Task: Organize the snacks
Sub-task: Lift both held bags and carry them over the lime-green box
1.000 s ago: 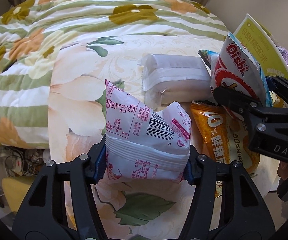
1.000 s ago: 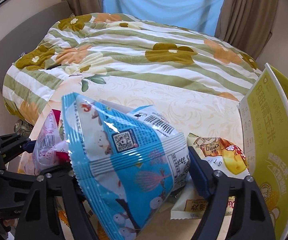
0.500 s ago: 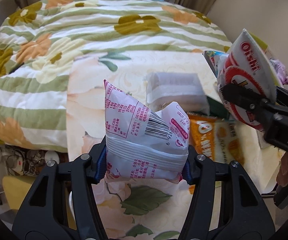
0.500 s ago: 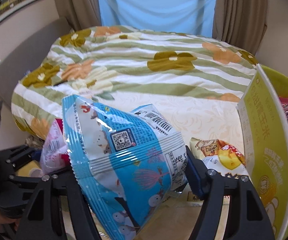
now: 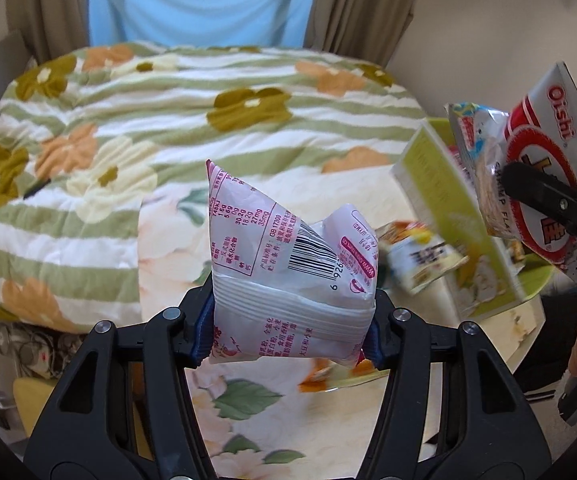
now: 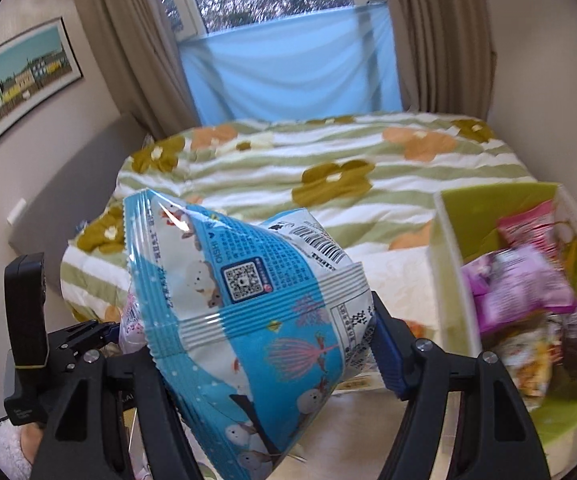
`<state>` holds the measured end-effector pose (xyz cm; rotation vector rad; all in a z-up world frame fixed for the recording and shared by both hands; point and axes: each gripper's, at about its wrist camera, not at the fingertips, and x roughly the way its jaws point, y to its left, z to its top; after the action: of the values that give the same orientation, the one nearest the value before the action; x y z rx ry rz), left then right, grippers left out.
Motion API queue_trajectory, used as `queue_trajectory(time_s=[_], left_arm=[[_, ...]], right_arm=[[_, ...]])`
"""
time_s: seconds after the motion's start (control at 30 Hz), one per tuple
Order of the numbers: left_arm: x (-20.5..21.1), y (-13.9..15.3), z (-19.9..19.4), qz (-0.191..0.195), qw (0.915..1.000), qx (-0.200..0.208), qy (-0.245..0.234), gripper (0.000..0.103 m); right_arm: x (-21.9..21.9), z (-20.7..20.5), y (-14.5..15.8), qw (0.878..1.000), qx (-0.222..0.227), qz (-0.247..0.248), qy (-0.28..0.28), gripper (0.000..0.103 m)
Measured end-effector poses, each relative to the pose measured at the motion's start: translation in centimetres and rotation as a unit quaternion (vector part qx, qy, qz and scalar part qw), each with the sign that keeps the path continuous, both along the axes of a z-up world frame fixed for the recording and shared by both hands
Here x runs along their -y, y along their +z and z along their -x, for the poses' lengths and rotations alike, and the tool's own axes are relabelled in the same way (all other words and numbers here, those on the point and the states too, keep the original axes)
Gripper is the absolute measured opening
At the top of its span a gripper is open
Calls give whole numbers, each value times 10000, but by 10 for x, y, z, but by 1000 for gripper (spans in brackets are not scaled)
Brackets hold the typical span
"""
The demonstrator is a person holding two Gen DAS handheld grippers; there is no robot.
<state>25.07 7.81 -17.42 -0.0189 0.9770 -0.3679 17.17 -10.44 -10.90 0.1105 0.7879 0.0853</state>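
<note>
Left gripper (image 5: 292,330): held raised above the floral-cloth table (image 5: 248,396), fingers pointing forward toward the bed (image 5: 168,120). Jaws closed narrow on the lower sealed band of a pink-and-white snack packet (image 5: 288,272); blue pads (image 5: 202,334) press both side edges. Packet stands upright, long axis roughly vertical, barcode panel toward the camera, upper left corner peaked upward.

Right gripper (image 6: 264,364): held raised to the right of the left gripper, fingers aimed forward, just left of the green box (image 6: 448,264). Jaws closed on a blue Oishi snack bag (image 6: 248,312); right blue pad (image 6: 386,360) visible against the bag's edge, left pad hidden behind the bag. Bag tilted, long axis running diagonally from upper left to lower right, QR code and barcode side toward the camera. In the left wrist view the same bag (image 5: 544,176) shows its red-and-white front, top edge up, clamped in the black finger of the right gripper (image 5: 552,204).

Green box, left wrist view (image 5: 448,208): stands on the table at right, near wall tilted. Contents, right wrist view: a purple packet (image 6: 520,288), a pink packet (image 6: 528,228), further packets below, blurred.

Loose packet (image 5: 420,252) on the table beside the box; blurred. An orange packet (image 5: 328,376) lies partly hidden under the held pink packet.
</note>
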Motion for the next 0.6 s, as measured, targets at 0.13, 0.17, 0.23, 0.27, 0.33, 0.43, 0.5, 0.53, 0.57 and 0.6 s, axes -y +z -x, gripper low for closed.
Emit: queue_trajectory(time_s=[0.13, 0.17, 0.23, 0.27, 0.33, 0.43, 0.5, 0.53, 0.57, 0.6], left_arm=[[35, 27, 4, 54, 9999, 136, -76, 53], [47, 34, 5, 94, 9998, 174, -89, 53], [69, 46, 6, 144, 9995, 244, -107, 53], [82, 52, 6, 197, 9993, 276, -129, 53], [108, 61, 5, 310, 9989, 311, -192, 53], [154, 73, -1, 382, 9982, 333, -312, 53], [190, 79, -7, 407, 9978, 369, -381, 53], [201, 80, -9, 417, 9976, 373, -407, 53], [216, 80, -11, 427, 9974, 375, -438, 53], [234, 79, -16, 436, 9972, 362, -479, 53]], right_arm=[[34, 17, 22, 9998, 92, -35, -143, 66], [44, 21, 26, 9998, 103, -43, -161, 66], [68, 29, 35, 9997, 93, -66, -227, 67], [78, 31, 39, 9996, 96, -76, -255, 67], [103, 34, 46, 9995, 82, -81, -304, 66], [141, 39, 55, 9992, 86, -31, -392, 66], [166, 42, 59, 9990, 94, -35, -432, 66], [180, 43, 60, 9990, 88, -31, -443, 66], [192, 42, 61, 9990, 90, -28, -446, 66], [202, 41, 61, 9990, 88, -29, -444, 66]])
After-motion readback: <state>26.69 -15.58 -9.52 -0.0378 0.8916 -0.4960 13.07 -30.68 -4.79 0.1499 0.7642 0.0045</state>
